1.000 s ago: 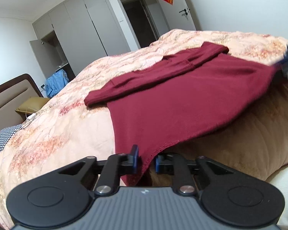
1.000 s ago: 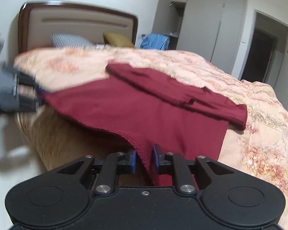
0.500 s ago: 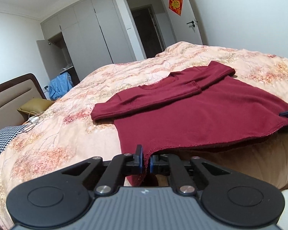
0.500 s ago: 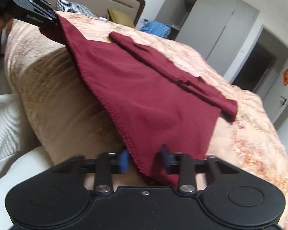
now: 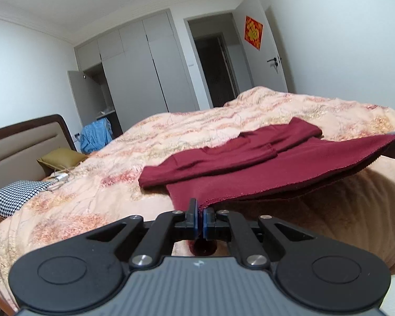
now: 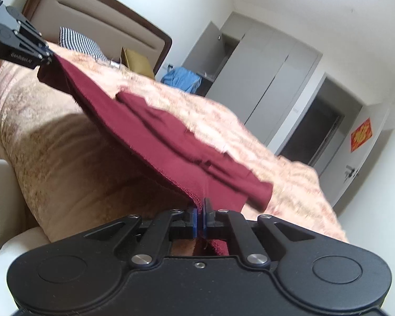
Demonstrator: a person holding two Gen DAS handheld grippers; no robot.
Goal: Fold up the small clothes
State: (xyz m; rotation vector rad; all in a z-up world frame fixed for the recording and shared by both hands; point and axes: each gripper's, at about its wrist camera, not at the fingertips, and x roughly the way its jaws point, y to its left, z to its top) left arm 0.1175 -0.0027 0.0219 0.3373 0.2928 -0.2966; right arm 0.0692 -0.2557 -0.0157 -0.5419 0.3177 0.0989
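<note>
A dark red sweater point(image 5: 263, 168) lies on the peach floral quilt point(image 5: 171, 137) of a bed, its sleeves folded across the chest and its collar end resting flat on the quilt. The hem end is raised clear of the quilt's near edge and stretched taut between the two grippers.

The left gripper point(image 5: 200, 220) has its jaws pressed together on one hem corner of the sweater; the cloth passes between the blue pads and hangs in a small fold below them. The right gripper point(image 6: 200, 221) is likewise clamped on the opposite hem corner, with stitched edge visible between its pads. Each gripper appears at the far end of the hem in the other's view: the left gripper at upper left, the right gripper at the right border.

Beyond the sweater, toward the padded headboard point(image 6: 97, 18), sit a houndstooth pillow point(image 5: 15, 194) and an olive cushion point(image 5: 62, 158). A blue garment point(image 5: 96, 135) hangs by the open grey wardrobe point(image 5: 144, 65) behind the quilt.
</note>
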